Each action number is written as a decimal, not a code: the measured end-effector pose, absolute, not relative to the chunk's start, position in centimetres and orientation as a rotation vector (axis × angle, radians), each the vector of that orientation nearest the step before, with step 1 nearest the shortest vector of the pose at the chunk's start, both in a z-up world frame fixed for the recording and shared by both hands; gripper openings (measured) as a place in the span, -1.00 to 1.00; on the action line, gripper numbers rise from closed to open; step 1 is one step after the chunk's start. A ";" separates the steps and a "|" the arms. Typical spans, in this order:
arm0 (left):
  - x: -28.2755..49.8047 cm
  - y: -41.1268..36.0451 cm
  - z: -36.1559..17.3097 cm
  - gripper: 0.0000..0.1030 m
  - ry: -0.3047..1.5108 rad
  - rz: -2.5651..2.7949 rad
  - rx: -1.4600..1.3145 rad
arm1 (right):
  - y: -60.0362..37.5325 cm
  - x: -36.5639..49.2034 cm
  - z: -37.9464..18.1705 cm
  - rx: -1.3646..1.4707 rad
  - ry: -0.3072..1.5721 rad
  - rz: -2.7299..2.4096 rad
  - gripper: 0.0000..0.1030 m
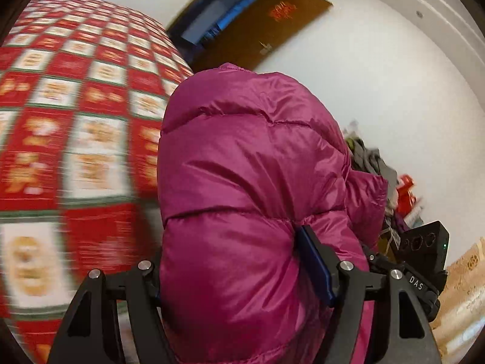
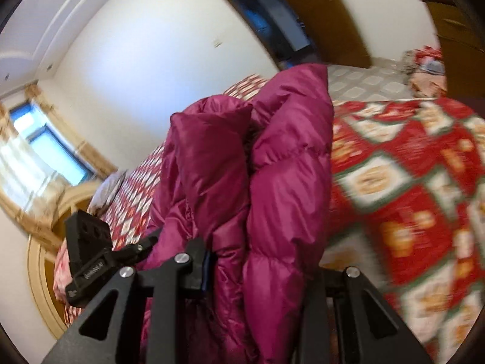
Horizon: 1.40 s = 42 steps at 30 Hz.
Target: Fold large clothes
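Note:
A magenta puffer jacket (image 1: 242, 157) bulges up between the fingers of my left gripper (image 1: 239, 273), which is shut on it. One blue pad (image 1: 315, 267) presses into its right side, and the other finger is hidden behind the fabric. In the right wrist view the same jacket (image 2: 285, 166) hangs bunched and lifted off the bed, with my right gripper (image 2: 260, 270) shut on a narrower fold. There too only the left blue pad (image 2: 204, 268) shows. Each view catches the other gripper's black housing (image 1: 424, 242) (image 2: 88, 242) close beside it.
A bed with a red, white and green checked cover (image 1: 75, 151) (image 2: 409, 182) lies under and beyond the jacket. A brown door (image 1: 266, 30) stands open in the white wall. A pile of other clothes (image 1: 372, 157) sits to the right, and a curtained window (image 2: 45, 142) is at the left.

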State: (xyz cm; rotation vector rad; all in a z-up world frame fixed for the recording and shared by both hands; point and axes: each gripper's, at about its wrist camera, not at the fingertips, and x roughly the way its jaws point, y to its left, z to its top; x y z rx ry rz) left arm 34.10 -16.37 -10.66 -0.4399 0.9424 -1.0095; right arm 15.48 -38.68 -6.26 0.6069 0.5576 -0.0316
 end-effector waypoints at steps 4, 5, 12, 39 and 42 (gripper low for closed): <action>32.3 -22.7 -11.6 0.39 0.977 -1.009 -0.372 | -43.6 13.1 -7.1 0.605 0.577 -0.127 -0.37; 32.0 -23.7 -11.8 0.39 0.988 -1.000 -0.355 | -44.7 12.9 -7.8 0.607 0.590 -0.148 -0.37; 31.3 -28.9 -15.6 0.61 1.050 -0.822 -0.258 | -50.9 13.2 -13.9 0.729 0.661 -0.162 -0.33; 27.2 -26.8 -13.0 0.89 0.875 -0.633 0.057 | -40.5 8.0 -5.1 0.264 0.469 -0.417 -0.36; 26.9 -27.1 -12.9 0.89 0.863 -0.611 0.080 | -39.8 10.4 -5.4 0.268 0.538 -0.386 -0.46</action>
